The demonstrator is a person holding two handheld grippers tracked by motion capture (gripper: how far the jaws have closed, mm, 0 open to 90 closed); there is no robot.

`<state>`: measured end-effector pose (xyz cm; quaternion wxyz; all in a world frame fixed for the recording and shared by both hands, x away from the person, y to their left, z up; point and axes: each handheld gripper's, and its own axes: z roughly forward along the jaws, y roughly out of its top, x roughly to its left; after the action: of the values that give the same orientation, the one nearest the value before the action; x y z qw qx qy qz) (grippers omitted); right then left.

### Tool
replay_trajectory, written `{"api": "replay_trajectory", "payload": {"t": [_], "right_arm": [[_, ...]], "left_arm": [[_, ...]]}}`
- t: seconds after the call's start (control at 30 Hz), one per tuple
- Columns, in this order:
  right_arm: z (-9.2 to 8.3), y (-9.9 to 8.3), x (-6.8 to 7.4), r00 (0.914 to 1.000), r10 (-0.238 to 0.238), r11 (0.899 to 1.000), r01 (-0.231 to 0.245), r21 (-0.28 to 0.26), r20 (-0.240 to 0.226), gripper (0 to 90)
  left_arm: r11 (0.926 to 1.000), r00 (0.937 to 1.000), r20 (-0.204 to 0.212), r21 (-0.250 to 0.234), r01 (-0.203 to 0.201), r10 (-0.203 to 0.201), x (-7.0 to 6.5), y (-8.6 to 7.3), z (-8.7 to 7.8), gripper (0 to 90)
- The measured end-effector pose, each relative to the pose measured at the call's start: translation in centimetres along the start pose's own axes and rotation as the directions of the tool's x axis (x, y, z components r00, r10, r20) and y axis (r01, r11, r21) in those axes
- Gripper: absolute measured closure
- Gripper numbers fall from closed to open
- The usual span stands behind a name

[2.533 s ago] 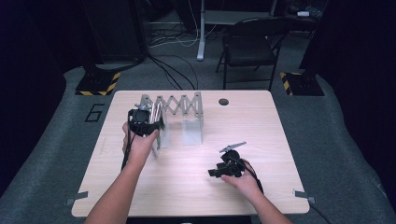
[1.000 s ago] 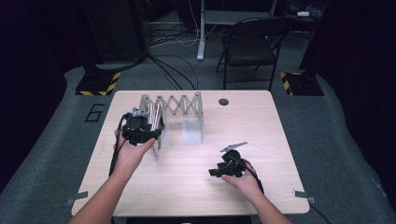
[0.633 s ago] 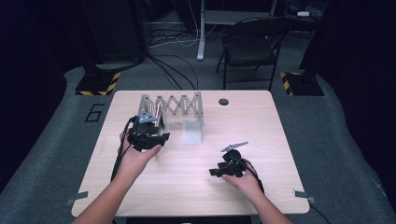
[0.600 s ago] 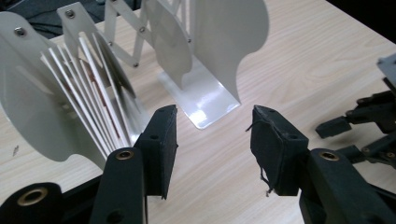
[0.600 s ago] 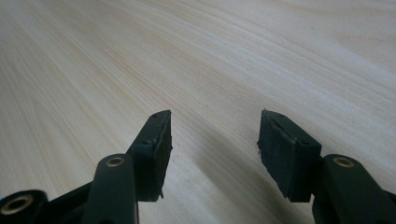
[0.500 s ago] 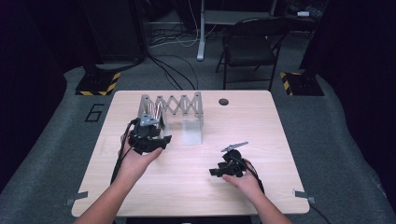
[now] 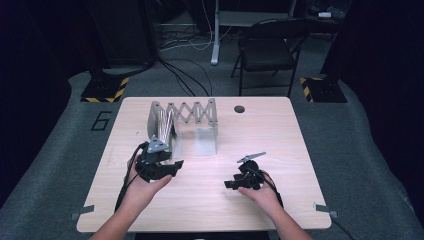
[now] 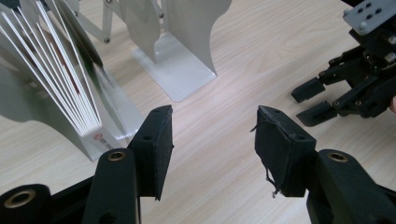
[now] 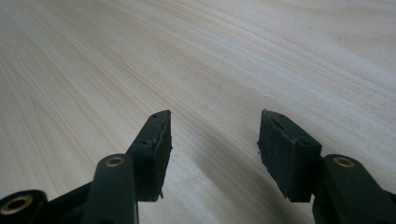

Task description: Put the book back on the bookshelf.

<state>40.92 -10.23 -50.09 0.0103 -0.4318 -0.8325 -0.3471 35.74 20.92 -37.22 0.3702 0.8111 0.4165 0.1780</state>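
Note:
A grey metal extending book rack (image 7: 196, 111) with a scissor linkage stands at the back left of the wooden table (image 7: 280, 145). Several thin white booklets (image 7: 163, 126) lean in its left section; in the left gripper view the booklets (image 8: 56, 79) fan out beside the rack's white end plate (image 8: 187, 42). My left gripper (image 7: 176, 167) hovers just in front of the rack, open and holding nothing (image 8: 212, 140). My right gripper (image 7: 231, 184) rests low over the table's front right, open over bare wood (image 9: 214, 140). It also appears in the left gripper view as the right gripper (image 8: 322, 100).
A round cable hole (image 7: 239, 109) sits near the table's back edge. Behind the table stand a black folding chair (image 7: 267, 47) and loose cables on the grey floor. Bare wood lies between the two hands.
My left gripper has drawn back from the booklets toward the table's front and turned to point right. The right gripper has stayed still.

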Motion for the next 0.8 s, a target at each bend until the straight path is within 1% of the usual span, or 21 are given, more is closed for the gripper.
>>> {"api": "replay_trajectory", "payload": {"t": [0.07,0.1,0.17,0.27,0.3,0.37,0.47,0.5,0.53,0.63,0.73,0.8], "right_arm": [[0.0,0.0,0.0,1.0,-0.003,1.0,0.003,-0.001,0.001,44.2],[0.0,0.0,0.0,1.0,-0.003,1.0,0.003,0.007,0.001,44.1],[0.0,0.0,0.0,1.0,-0.003,1.0,0.003,0.006,0.001,44.2],[0.0,0.0,0.0,1.0,0.001,1.0,-0.001,-0.003,0.002,44.1],[-0.1,0.0,0.0,1.0,-0.002,1.0,0.002,0.003,0.001,44.1],[-0.1,0.0,-0.1,1.0,-0.001,1.0,0.001,0.003,0.003,44.1],[-0.1,-0.1,-0.1,1.0,-0.004,1.0,0.004,0.001,0.003,44.1],[-0.1,-0.1,-0.1,1.0,-0.004,1.0,0.004,0.001,0.003,44.1],[-0.1,-0.1,-0.1,1.0,-0.006,1.0,0.006,0.001,0.002,44.1],[-0.1,-0.1,-0.1,0.9999,0.008,1.0,-0.008,0.0,0.006,44.1],[-0.1,-0.1,-0.1,1.0,0.004,1.0,-0.004,0.0,0.006,44.1],[-0.1,-0.1,-0.1,1.0,0.004,1.0,-0.004,0.0,0.004,44.1]], "left_arm": [[1.0,1.0,0.004,-0.001,-0.006,0.006,-0.2,-0.7,0.1,46.8],[1.0,0.9999,0.008,0.002,-0.008,0.008,-0.2,-1.0,0.1,46.8],[0.9998,0.9998,0.008,0.011,-0.015,0.015,-0.4,-1.8,0.3,46.8],[0.9998,0.9999,0.01,0.017,-0.009,0.009,-0.4,-2.7,0.5,46.8],[0.9997,1.0,0.006,0.022,-0.007,0.006,-0.5,-3.0,0.6,46.8],[0.9994,0.9996,0.016,0.025,0.022,-0.023,-0.4,-3.8,1.1,46.9],[0.9982,0.9979,0.033,0.023,0.055,-0.055,-0.4,-4.8,1.6,46.9],[0.9982,0.9979,0.034,0.024,0.055,-0.056,-0.4,-5.1,1.8,46.8],[0.9978,0.9974,0.03,0.016,0.064,-0.065,-0.4,-5.4,2.0,46.9],[0.998,0.9975,0.034,0.013,0.062,-0.062,-0.3,-6.3,2.4,46.0],[0.9989,0.9985,0.028,0.01,0.047,-0.047,-0.1,-7.0,2.7,45.3],[0.9989,0.9984,0.034,0.012,0.045,-0.046,0.0,-7.5,2.9,44.9]]}}
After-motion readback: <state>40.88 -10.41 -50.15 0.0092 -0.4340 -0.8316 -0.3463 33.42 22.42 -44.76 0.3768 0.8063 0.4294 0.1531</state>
